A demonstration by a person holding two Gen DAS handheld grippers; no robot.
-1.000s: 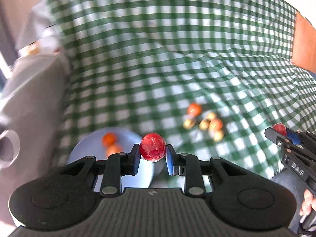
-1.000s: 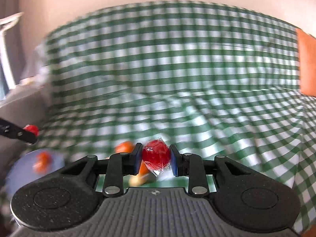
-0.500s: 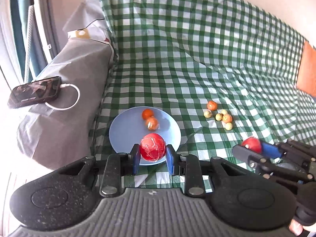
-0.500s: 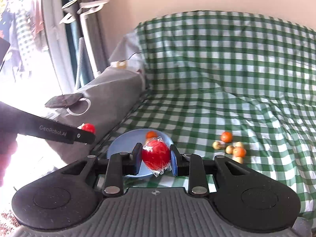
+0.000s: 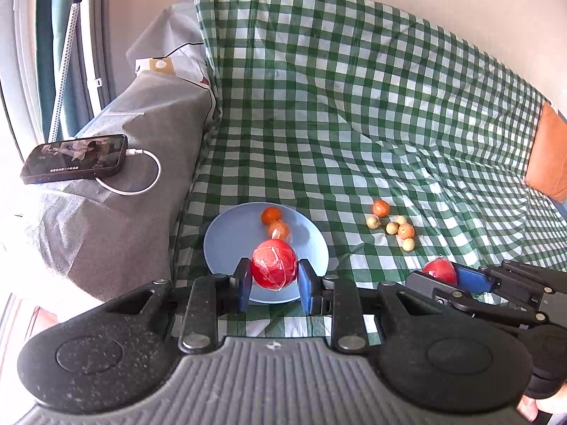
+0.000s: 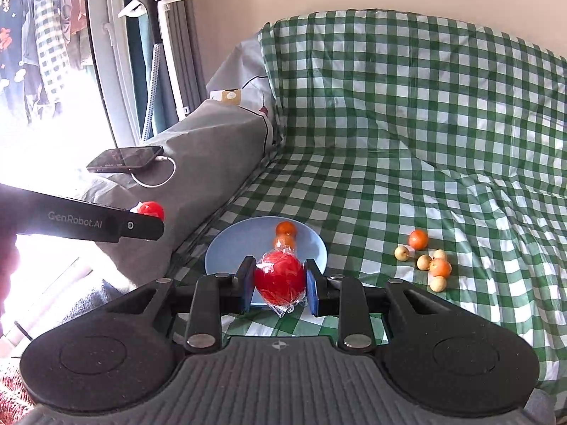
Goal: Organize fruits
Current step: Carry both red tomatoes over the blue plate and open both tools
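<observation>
I read "GenRobot.AI" on my left gripper point(image 6: 147, 217); both it and the right gripper point(image 6: 280, 283) clench one plastic-wrapped red apple point(image 5: 273, 270) each, low centre; two oranges point(image 5: 271, 215) on the round blue plate point(image 5: 226, 244).

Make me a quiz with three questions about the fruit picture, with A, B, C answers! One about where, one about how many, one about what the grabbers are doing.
1. Where is the phone?
A. grey armrest
B. plate
C. checked cloth

2. How many orange fruits lie on the blue plate?
A. none
B. two
C. five

3. What are the left gripper and right gripper doing?
A. both open
B. one open
C. each shut on a wrapped red fruit

Answers: 1 A, it lies on the armrest, cable attached. 2 B, two sit near the far rim. 3 C, a red fruit is pinched between each pair of fingers.
</observation>
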